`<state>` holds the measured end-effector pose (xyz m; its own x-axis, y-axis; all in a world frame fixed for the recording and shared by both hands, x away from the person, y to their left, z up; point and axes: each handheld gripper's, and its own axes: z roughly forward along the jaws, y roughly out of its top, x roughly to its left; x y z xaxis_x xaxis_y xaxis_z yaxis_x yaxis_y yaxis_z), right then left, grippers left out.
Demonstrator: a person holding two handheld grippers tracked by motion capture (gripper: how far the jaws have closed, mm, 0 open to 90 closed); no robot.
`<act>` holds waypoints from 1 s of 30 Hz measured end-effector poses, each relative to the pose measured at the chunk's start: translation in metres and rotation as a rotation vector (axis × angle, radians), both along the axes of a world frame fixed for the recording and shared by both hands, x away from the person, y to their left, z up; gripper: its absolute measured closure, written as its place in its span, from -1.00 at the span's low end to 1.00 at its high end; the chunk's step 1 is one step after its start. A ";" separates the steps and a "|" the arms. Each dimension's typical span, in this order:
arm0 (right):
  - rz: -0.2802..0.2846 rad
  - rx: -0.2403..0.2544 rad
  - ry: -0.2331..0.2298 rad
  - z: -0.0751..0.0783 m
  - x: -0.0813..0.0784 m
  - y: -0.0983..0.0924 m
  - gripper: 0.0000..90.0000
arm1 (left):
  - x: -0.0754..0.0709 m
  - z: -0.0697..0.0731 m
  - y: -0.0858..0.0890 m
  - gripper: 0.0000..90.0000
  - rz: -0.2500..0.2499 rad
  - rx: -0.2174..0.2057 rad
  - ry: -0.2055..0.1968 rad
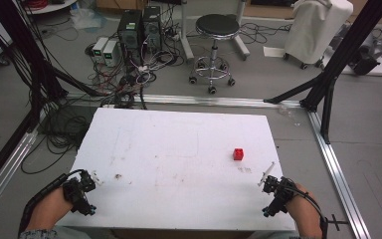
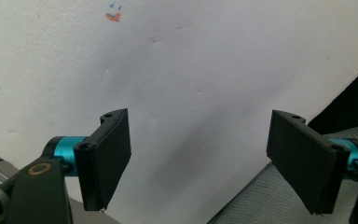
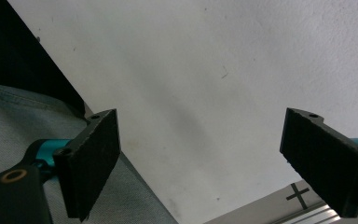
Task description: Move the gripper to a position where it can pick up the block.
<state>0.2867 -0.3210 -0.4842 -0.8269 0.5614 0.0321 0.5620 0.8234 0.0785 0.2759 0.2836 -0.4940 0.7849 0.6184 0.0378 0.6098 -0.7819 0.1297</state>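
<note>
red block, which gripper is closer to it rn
Right. The right gripper sits at the table's near right corner, just below and right of the red block. The left gripper is at the near left corner, most of the table's width away.

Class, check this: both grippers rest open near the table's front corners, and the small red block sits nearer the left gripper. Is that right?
Not quite. The red block lies on the right half of the white table, nearer the right gripper, not the left gripper; the high view shows it. The rest holds: both grippers are open, near the front corners.
</note>
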 end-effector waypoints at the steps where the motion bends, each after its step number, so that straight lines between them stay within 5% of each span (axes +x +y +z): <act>1: 0.001 0.002 0.000 0.000 0.000 0.000 -0.74 | 0.000 0.000 0.000 -0.51 -0.001 0.001 -0.002; 30: -0.004 0.010 -0.056 0.009 0.003 0.001 -0.74 | -0.002 0.006 0.005 -0.51 0.029 -0.019 -0.017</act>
